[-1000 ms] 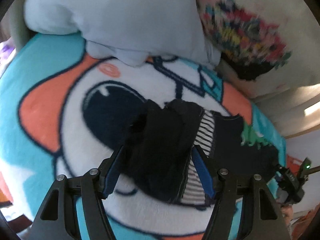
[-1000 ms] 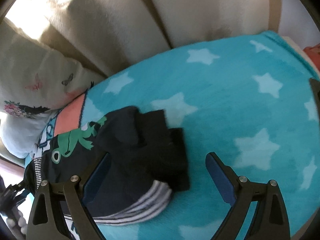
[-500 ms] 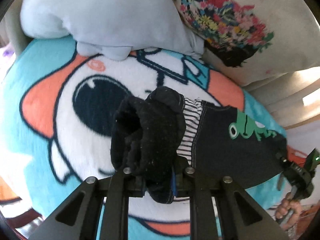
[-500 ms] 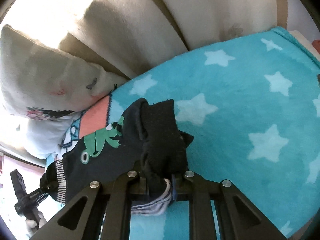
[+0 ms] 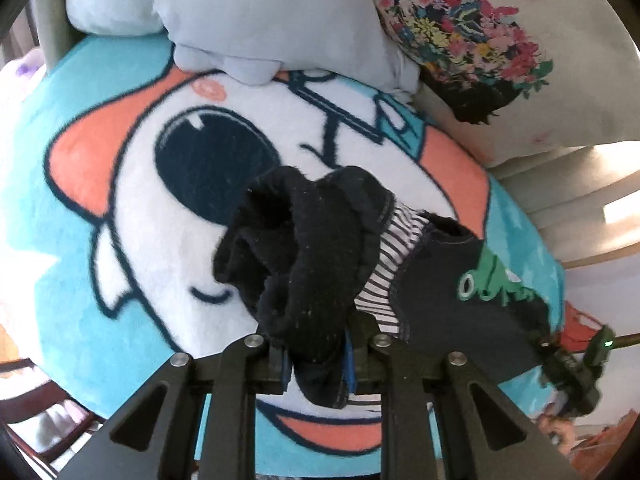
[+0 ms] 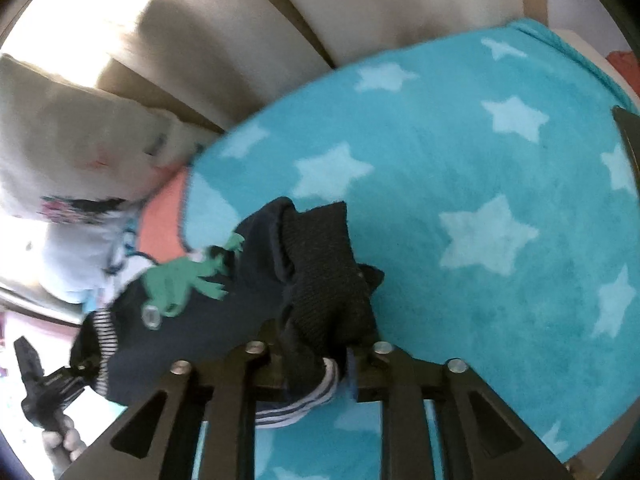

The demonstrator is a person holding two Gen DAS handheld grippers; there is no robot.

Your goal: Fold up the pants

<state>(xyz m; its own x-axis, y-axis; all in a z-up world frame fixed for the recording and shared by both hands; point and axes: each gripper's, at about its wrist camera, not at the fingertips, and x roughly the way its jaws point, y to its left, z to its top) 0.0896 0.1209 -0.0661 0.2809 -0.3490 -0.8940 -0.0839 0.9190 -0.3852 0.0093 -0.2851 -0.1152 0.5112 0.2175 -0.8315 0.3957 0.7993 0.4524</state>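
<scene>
Small dark navy pants (image 5: 452, 296) with a green frog print (image 5: 486, 278) and striped lining are stretched between my two grippers above the blanket. My left gripper (image 5: 316, 364) is shut on a bunched black end of the pants (image 5: 304, 248). My right gripper (image 6: 316, 364) is shut on the other bunched end (image 6: 324, 276); the frog print (image 6: 180, 280) shows to its left. Each gripper shows in the other's view: the right one in the left wrist view (image 5: 572, 364), the left one in the right wrist view (image 6: 44, 388).
A turquoise blanket with white stars (image 6: 480, 184) and a large cartoon face (image 5: 208, 160) covers the sofa seat. A pale blue cushion (image 5: 240, 12) and a floral cushion (image 5: 460, 28) lean at the back. Beige sofa backrest (image 6: 280, 12) is behind.
Both grippers closed on the ends of the pants and lifted them. The pants are now pulled out longer between the grippers, with the frog print showing.
</scene>
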